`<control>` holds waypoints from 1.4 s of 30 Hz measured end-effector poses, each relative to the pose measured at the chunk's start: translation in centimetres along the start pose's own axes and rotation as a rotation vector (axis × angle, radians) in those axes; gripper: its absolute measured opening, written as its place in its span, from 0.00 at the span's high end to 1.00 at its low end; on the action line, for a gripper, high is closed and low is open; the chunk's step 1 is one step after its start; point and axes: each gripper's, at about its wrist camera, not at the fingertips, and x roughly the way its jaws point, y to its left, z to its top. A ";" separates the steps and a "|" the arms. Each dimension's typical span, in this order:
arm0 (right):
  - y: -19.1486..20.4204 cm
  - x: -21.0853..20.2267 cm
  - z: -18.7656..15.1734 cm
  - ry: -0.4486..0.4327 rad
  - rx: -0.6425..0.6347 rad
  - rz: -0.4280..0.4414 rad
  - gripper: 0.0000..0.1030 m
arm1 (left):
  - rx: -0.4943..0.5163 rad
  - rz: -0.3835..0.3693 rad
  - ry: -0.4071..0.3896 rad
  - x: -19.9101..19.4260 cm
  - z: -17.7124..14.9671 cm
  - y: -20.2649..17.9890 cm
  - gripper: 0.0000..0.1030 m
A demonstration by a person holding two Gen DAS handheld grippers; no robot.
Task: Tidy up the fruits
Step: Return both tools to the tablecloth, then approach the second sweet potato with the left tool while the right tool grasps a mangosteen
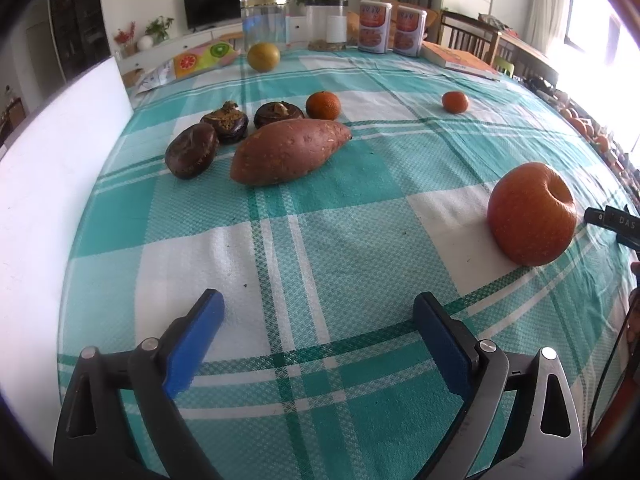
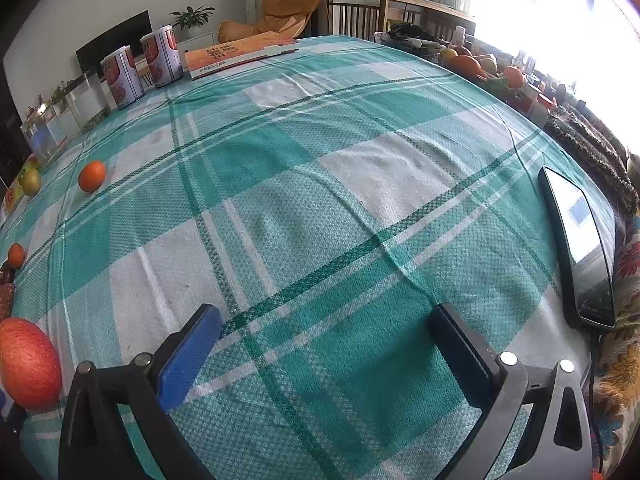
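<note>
In the left wrist view a red apple [image 1: 532,214] lies on the checked cloth at the right. A sweet potato [image 1: 288,150] lies mid-left, with three dark round fruits [image 1: 192,156] beside it. A tangerine [image 1: 323,105] sits behind it, a second tangerine [image 1: 455,102] further right, and a yellow-green fruit [image 1: 263,56] at the back. My left gripper [image 1: 318,312] is open and empty above the cloth. My right gripper [image 2: 324,324] is open and empty; the apple [image 2: 28,364] is at its left, a tangerine [image 2: 92,176] further off.
Glass jars [image 1: 264,20], two tins [image 1: 374,26] and a book [image 1: 460,60] stand along the table's far edge. A white board [image 1: 60,152] stands at the left. A phone [image 2: 580,248] lies near the right edge. More fruit [image 2: 472,64] is piled beyond the table.
</note>
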 end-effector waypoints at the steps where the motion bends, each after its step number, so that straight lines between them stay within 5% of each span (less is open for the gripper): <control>1: 0.0 0.0 0.0 0.000 0.000 0.000 0.00 | -0.001 -0.030 0.008 -0.1 0.2 0.3 0.07; 7: 0.0 0.0 0.0 -0.001 0.000 0.000 0.00 | 0.044 -0.051 -0.056 -1.0 5.7 1.7 0.07; 11: 0.0 0.0 0.0 -0.001 0.000 0.000 0.00 | 0.137 -0.091 0.000 1.9 9.0 1.0 0.07; 14: 0.0 0.0 0.0 -0.001 0.000 0.000 0.00 | 0.207 -0.037 0.054 4.4 9.4 0.2 0.09; 15: 0.0 0.0 0.0 -0.001 0.000 0.000 0.00 | 0.225 -0.007 0.060 4.8 9.4 0.1 0.16; 16: 0.0 0.0 0.0 -0.001 0.000 -0.001 0.00 | 0.236 0.005 0.068 5.1 9.4 0.0 0.37; 18: 0.0 0.0 0.0 -0.001 0.000 -0.001 0.00 | 0.241 0.035 0.080 5.1 9.5 0.2 0.49; 23: 0.0 0.0 0.0 -0.001 0.000 -0.001 0.00 | 0.118 -0.028 0.128 3.2 8.3 2.0 0.50; 29: 0.0 0.0 0.0 -0.002 0.001 -0.001 0.00 | -0.096 -0.150 0.213 -0.6 3.1 3.5 0.52; 32: 0.0 0.0 0.0 -0.002 0.001 -0.001 0.00 | -0.110 -0.187 0.217 -1.7 1.0 3.4 0.50; 36: 0.0 0.0 0.0 -0.002 0.001 -0.002 0.00 | -0.089 -0.189 0.188 -2.0 -0.5 3.7 0.34; 42: 0.0 0.0 -0.1 -0.004 0.002 -0.002 0.00 | -0.116 -0.212 0.123 -2.2 -0.8 4.5 0.28</control>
